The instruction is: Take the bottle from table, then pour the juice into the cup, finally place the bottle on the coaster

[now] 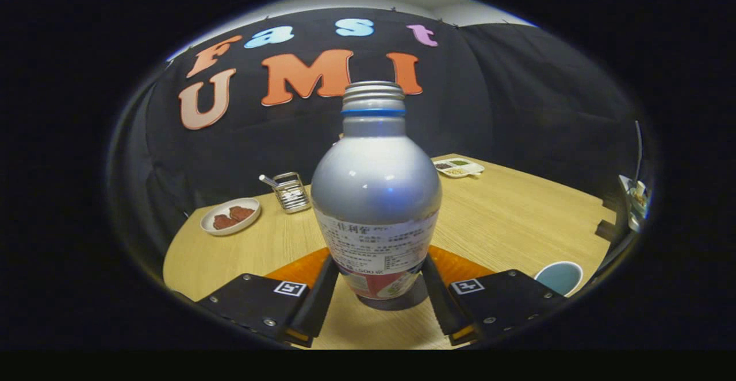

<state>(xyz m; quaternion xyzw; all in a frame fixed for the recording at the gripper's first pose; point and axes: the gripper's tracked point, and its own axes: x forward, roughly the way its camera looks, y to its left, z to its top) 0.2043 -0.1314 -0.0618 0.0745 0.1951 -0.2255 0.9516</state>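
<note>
Your jaws point(376, 306) grip the silver bottle point(376, 191) low on both sides, upright. The orange coaster point(299, 269) lies behind the bottle; the cup point(559, 276) sits to its right.

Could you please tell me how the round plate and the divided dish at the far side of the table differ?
The round plate is circular with one open well; the divided dish is oblong and split into compartments. The plate holds reddish-brown pieces; the dish holds separate small portions, dark, green and tan. The plate lies beside the wire holder; the dish lies beyond the bottle, which stands between the gripper fingers. Both are white.
</note>
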